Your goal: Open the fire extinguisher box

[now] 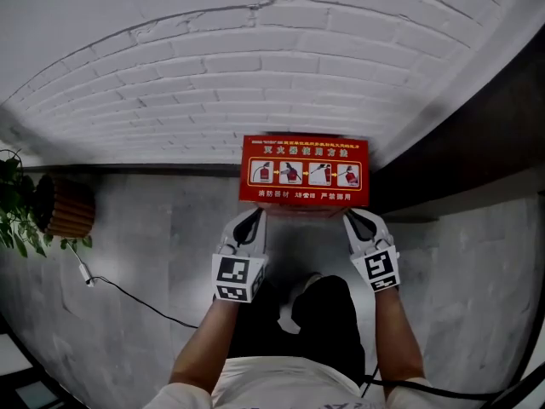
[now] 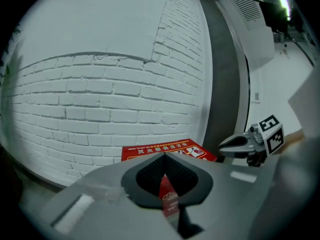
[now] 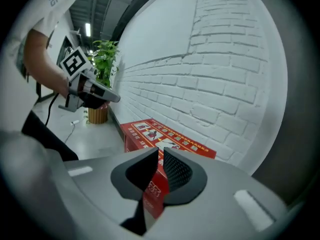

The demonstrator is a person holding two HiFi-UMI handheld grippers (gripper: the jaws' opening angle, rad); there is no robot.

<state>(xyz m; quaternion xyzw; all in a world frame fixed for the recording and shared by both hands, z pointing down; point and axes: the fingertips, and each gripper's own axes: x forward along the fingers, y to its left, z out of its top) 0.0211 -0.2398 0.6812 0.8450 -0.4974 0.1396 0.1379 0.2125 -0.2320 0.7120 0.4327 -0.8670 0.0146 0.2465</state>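
Red fire extinguisher box (image 1: pixel 305 170) (image 2: pixel 165 149) (image 3: pixel 170 136), lid down, four pictograms on top, sits against the white brick wall (image 1: pixel 255 75) just ahead of both grippers' tips. The gripper views alone show the jaws: left gripper (image 1: pixel 251 220) (image 2: pixel 164 156) tips together, right gripper (image 1: pixel 356 218) (image 3: pixel 160 151) narrowly apart, box red in the slit. Potted plant (image 1: pixel 17 203) (image 3: pixel 102 59) and white cable (image 1: pixel 128 295) lie beyond the left gripper.

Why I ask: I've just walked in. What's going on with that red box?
A person stands over a red fire extinguisher box on the floor against a white brick wall. Their left hand-held gripper and right hand-held gripper are at the box's near edge, one by each front corner. The box looks closed. The left jaws are together, the right slightly apart.
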